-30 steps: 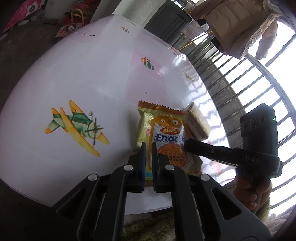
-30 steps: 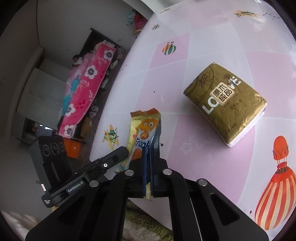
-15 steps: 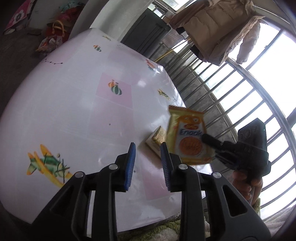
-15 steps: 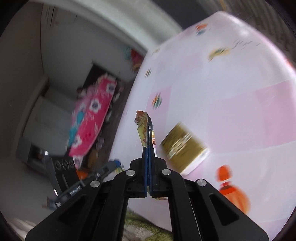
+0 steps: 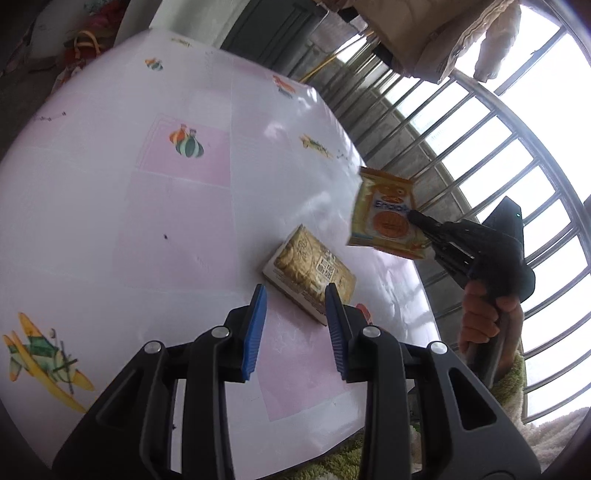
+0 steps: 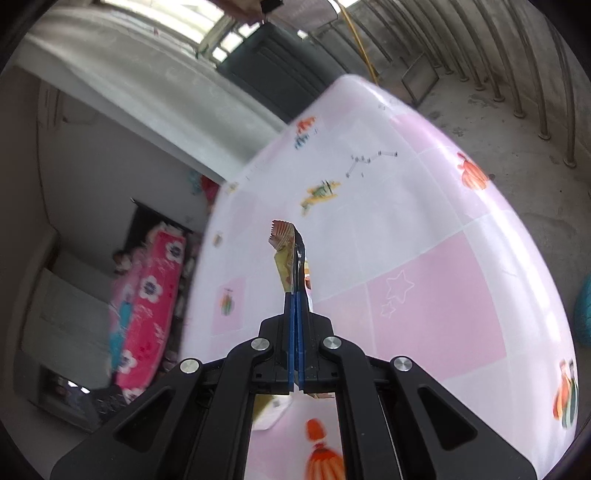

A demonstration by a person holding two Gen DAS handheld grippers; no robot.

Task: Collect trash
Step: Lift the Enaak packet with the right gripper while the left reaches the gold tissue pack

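An orange and yellow snack wrapper (image 5: pixel 384 221) hangs in the air over the table's right edge, with my right gripper (image 5: pixel 415 218) shut on its lower corner. In the right wrist view the wrapper (image 6: pixel 282 240) shows edge-on between the closed blue pads of that gripper (image 6: pixel 298 254). My left gripper (image 5: pixel 295 290) hovers low over the table, its jaws opening, with nothing pressed between the pads. A gold tissue pack (image 5: pixel 310 273) lies flat on the table just beyond its fingertips.
The round table (image 5: pixel 147 221) has a pink and white cloth with plane and balloon prints. Metal window bars (image 5: pixel 480 147) and a hanging jacket (image 5: pixel 443 33) stand to the right. A green rug (image 5: pixel 332 461) lies below the near edge. A bed with a pink floral cover (image 6: pixel 147 302) is off to the left.
My left gripper let go of the wrapper, opened and drew back. The right gripper lifted the wrapper off the table and carried it right, uncovering the tissue pack.
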